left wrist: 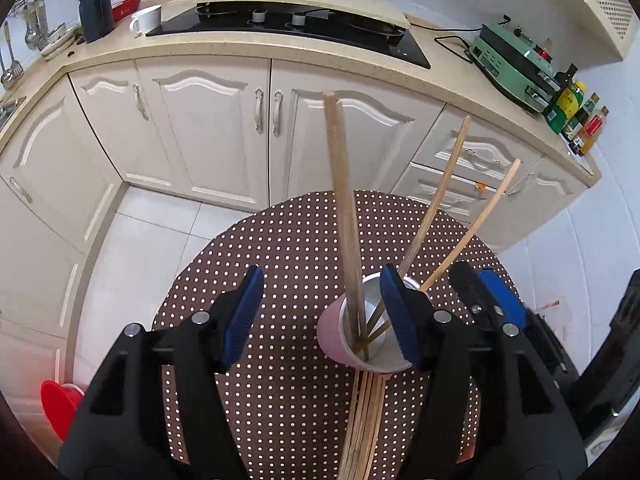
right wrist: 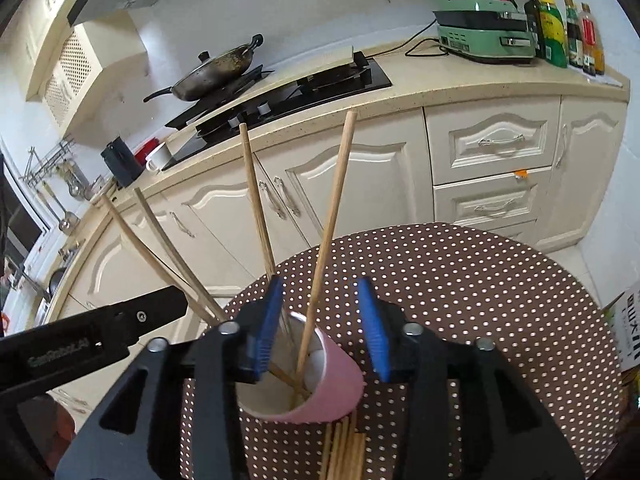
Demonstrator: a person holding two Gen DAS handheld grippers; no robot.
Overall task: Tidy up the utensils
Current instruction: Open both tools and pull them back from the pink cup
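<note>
Cup: pink cup w/ white/metal inside, upright on dotted brown surface; seen also from right wrist cam.
Chopsticks in cup: several wooden sticks stand in it, leaning outward. Left cam shows one thick near-vertical stick + two thinner ones fanning to the right. Right cam shows four sticks, tallest leaning right.
Loose chopsticks: bundle lying flat on surface, just at near side of cup, ends touching/under its base; same bundle in right cam.
Left gripper: jaws released, wide apart; right-hand pad sits at cup rim, left pad well clear. Nothing held.
Right gripper: jaws released, spread either side of cup's far rim; the tall stick rises between the pads, not pinched as far as visible.
Bkgd: cream cabinets, black hob, wok, green appliance, bottles, white mug.
</note>
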